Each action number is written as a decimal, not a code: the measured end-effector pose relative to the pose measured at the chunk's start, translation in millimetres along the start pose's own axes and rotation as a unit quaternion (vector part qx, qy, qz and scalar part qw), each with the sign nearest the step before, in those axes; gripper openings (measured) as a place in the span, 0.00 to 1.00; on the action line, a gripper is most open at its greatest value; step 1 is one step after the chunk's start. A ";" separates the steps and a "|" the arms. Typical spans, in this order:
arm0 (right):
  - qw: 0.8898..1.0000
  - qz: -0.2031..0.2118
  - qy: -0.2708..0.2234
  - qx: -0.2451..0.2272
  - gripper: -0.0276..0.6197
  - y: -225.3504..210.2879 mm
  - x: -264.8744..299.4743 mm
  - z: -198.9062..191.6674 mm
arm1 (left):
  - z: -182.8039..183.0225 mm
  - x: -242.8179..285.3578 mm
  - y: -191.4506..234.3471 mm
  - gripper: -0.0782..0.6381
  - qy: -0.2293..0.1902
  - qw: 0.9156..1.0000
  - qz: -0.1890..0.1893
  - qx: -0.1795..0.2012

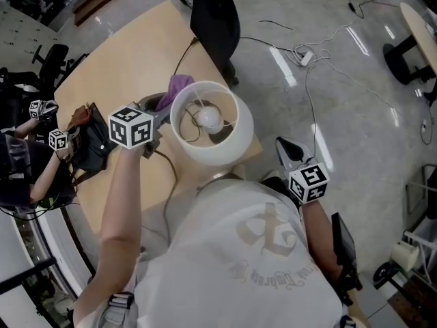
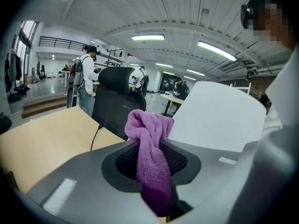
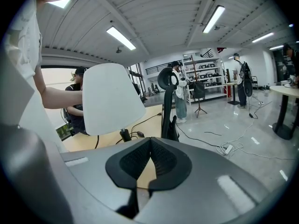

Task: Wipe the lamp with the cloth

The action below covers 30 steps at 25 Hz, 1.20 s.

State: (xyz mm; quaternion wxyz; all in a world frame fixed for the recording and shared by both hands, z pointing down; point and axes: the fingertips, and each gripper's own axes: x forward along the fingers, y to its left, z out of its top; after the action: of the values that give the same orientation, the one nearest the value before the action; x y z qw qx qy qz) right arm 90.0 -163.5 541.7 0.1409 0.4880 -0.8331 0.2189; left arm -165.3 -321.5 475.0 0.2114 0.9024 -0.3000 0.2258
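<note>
Lamp: white drum shade with the bulb visible inside, standing on the tan table near its edge. Purple cloth: bunched terry, clamped in the left gripper, just beside the shade; contact unclear. Right gripper: empty, jaws together, apart from the lamp. Glossy grey floor with loose cables, open workshop.

Cloth: purple terry, nubbly, matt; lamp shade: white, smooth, matt; table: pale wood-look top, smooth; floor: grey, polished, glossy.
</note>
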 end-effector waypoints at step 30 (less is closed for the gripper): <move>0.996 -0.004 -0.039 -0.078 0.06 -9.6 16.3 82.4 | 26.6 -91.4 -40.8 0.26 -0.165 0.983 0.084 0.008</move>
State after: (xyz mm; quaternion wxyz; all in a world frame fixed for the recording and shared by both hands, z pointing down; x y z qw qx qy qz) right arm 88.7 -221.2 480.0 0.1465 0.4872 -0.8505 0.1335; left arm -197.4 -264.7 394.6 0.1321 0.9003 -0.4042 0.0930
